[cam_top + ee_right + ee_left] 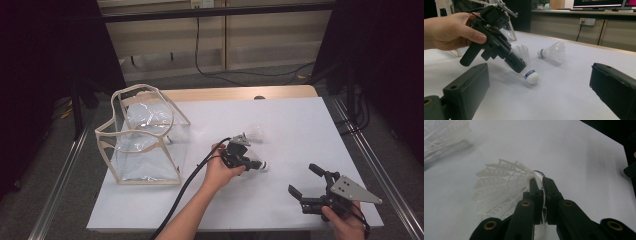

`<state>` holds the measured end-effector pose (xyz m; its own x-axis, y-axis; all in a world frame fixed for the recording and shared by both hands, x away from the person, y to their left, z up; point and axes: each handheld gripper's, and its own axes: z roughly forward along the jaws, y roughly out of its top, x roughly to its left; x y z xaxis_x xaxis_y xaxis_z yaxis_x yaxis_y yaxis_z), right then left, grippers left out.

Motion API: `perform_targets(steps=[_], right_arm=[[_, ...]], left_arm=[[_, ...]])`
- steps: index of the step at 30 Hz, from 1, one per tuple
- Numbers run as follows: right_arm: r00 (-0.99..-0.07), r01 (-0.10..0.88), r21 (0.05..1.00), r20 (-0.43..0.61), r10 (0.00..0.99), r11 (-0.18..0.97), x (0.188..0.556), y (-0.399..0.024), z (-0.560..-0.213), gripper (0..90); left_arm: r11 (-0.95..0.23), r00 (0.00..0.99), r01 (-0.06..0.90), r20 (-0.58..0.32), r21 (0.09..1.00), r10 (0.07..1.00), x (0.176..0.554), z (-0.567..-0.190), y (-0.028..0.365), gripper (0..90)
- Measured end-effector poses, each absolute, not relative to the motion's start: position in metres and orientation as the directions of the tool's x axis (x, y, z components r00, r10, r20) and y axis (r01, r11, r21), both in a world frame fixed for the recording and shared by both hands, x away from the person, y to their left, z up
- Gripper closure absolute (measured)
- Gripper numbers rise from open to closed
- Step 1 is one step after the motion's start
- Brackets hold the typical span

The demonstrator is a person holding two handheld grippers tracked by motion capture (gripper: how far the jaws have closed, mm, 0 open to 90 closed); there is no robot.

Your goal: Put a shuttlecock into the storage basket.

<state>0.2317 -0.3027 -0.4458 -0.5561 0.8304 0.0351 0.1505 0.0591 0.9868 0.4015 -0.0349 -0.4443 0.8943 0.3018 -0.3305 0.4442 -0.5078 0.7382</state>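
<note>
While one shuttlecock [528, 68] is clamped by the left gripper [517, 65], none is bagged in the clear tote [142, 135]; the second shuttlecock [552, 53] lies untouched, right gripper [306, 181] spread empty.

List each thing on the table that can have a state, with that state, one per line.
left gripper: shut on the near shuttlecock's skirt.
near shuttlecock: gripped, tilted, cork on the table.
far shuttlecock: free, lying on its side.
right gripper: open, holding nothing.
clear bag: standing, top open.

Two shuttlecocks [530, 72] [552, 53], one clear bag [145, 135], two claws [250, 162] [304, 181].
</note>
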Motion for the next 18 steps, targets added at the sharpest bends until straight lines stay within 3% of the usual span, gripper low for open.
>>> perform_targets(steps=[18], right_arm=[[-0.559,0.152,0.986,0.032,0.829,0.064,0.233,-0.301,-0.446,2.4]], left_arm=[[-0.496,0.893,0.448,-0.354,0.744,0.276,0.398,-0.416,-0.013,87.6]])
